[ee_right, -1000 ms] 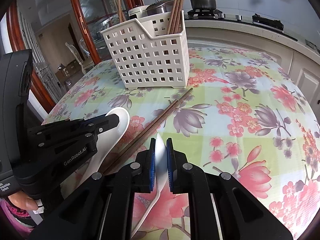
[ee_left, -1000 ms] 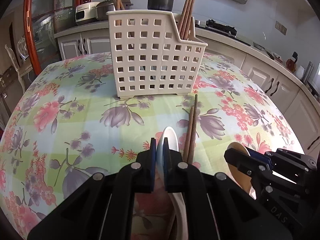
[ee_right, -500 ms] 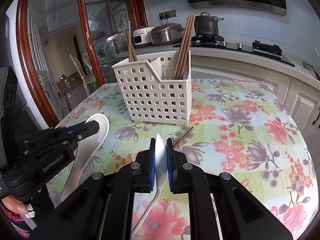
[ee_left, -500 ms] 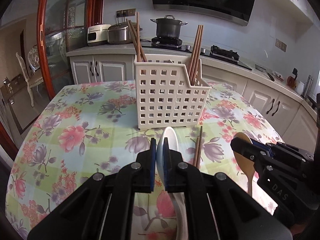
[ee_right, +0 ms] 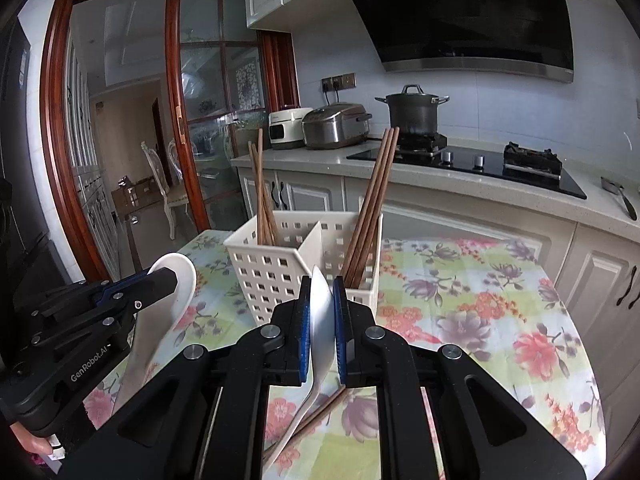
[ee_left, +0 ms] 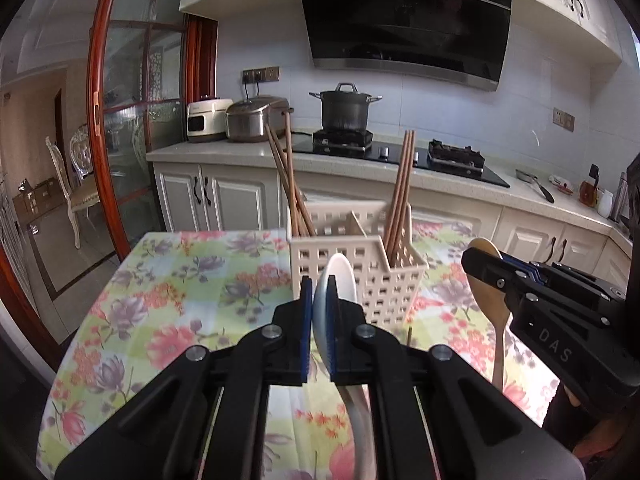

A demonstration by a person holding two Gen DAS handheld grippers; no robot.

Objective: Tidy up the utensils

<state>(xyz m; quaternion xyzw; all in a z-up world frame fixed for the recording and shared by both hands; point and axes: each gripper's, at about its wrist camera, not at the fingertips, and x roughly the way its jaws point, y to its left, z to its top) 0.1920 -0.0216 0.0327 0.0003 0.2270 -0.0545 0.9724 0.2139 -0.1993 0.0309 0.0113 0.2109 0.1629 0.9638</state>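
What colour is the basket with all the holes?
The basket is cream-white; the right wrist view shows it best.

White letters reading "DAS" stand on the side of the black plastic right gripper [ee_left: 486, 260], seen at the right edge of the left wrist view. In the right wrist view, white lettering "GenRobot.AI" runs along the side of the black plastic left gripper [ee_right: 166, 280] at the lower left. No other lettering can be read; the kitchen appliances are too small to tell.
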